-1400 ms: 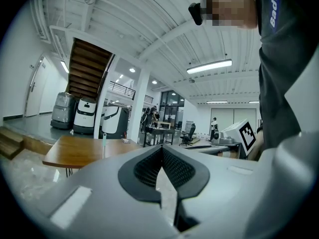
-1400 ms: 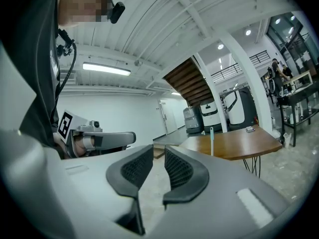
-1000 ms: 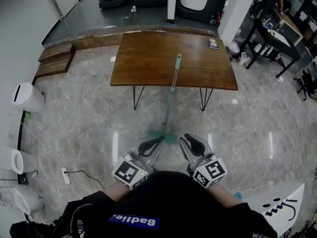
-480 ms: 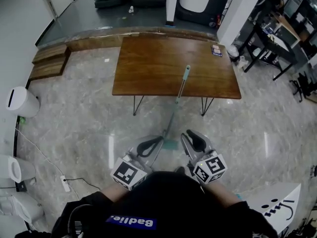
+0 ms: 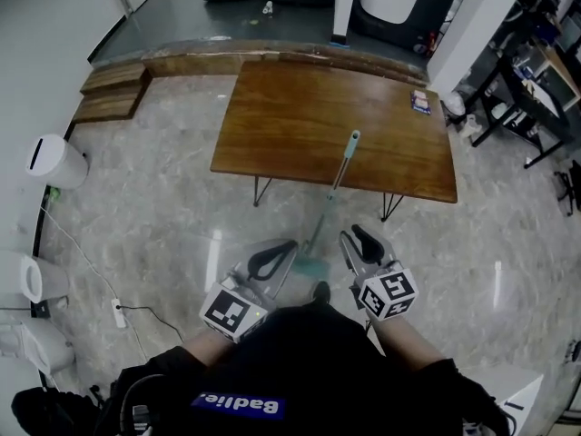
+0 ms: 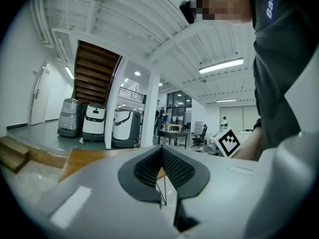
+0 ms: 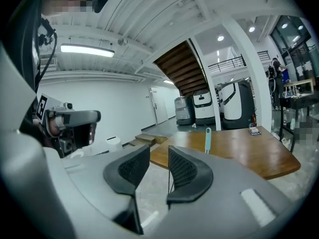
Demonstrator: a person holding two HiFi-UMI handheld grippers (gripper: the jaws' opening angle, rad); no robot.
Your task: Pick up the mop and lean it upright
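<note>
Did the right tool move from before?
Yes. The right tool moved forward, closer to the wooden table; its jaws have just been opening, with nothing between them.

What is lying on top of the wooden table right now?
Only a small flat item near the far right corner of the table. The mop handle leans across its near edge, its tip above the top. The handle hides a thin strip of wood.

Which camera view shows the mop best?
The head view shows the whole mop, from its head on the floor to the handle tip by the table. The right gripper view shows only the handle's top; the left gripper view, none.
</note>
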